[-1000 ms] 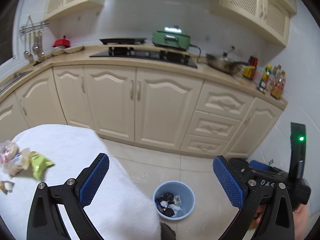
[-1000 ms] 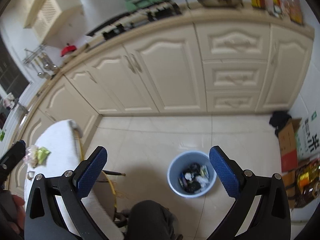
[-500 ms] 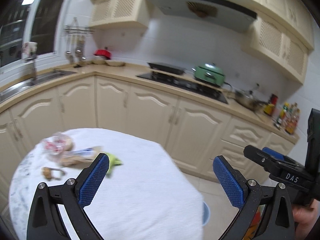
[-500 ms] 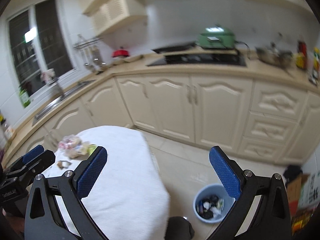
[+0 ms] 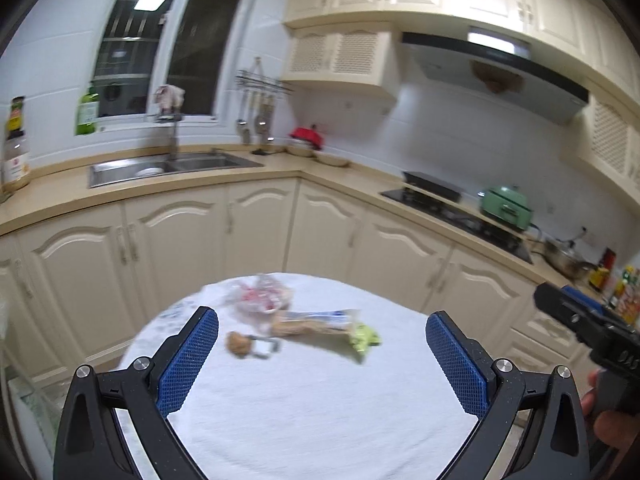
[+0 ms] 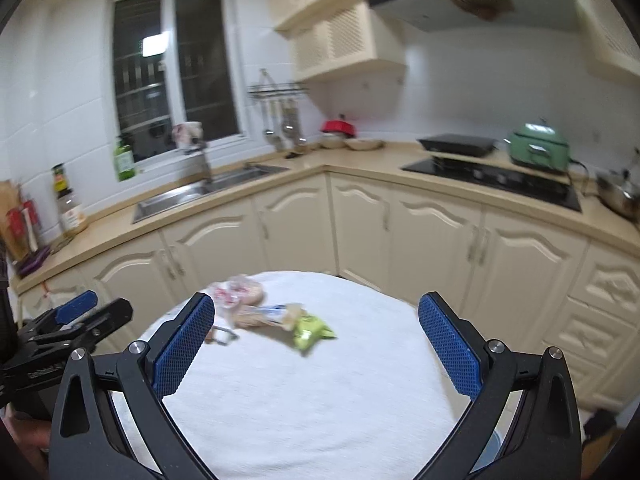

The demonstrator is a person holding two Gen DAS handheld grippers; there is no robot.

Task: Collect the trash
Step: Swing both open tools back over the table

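On the round white-clothed counter [image 5: 320,400], a small cluster of trash is lying toward the far edge: a crumpled clear bag with red print [image 5: 262,300], a long clear wrapper [image 5: 316,322] stretching rightward from beside it, a green wrapper [image 5: 362,338] sitting at that wrapper's right end, and a brown scrap [image 5: 238,344] resting just left of the long wrapper with a small pale bit beside it. The pieces are blurred, so finer detail cannot be told. Left hand-held gripper [image 5: 320,364] is hovering above the cloth on the near side of the cluster, blue pads [image 5: 188,362] spread wide, holding nothing. Right hand-held gripper [image 6: 316,346] is hanging likewise over the near cloth, pads [image 6: 182,346] far apart, nothing between them; from its view the green wrapper [image 6: 310,330] is lying nearest, the bag [image 6: 238,292] farthest. Each gripper is showing at the edge of the other's view, left one [image 6: 72,324] at the left margin, right one [image 5: 588,328] at the right margin with fingers of a hand [image 5: 612,428] around its grip. Behind the counter, cream cabinets [image 5: 248,232] are running along two walls, with a sink [image 5: 168,166] under the window and a green pot [image 6: 538,146] sitting by the stovetop.
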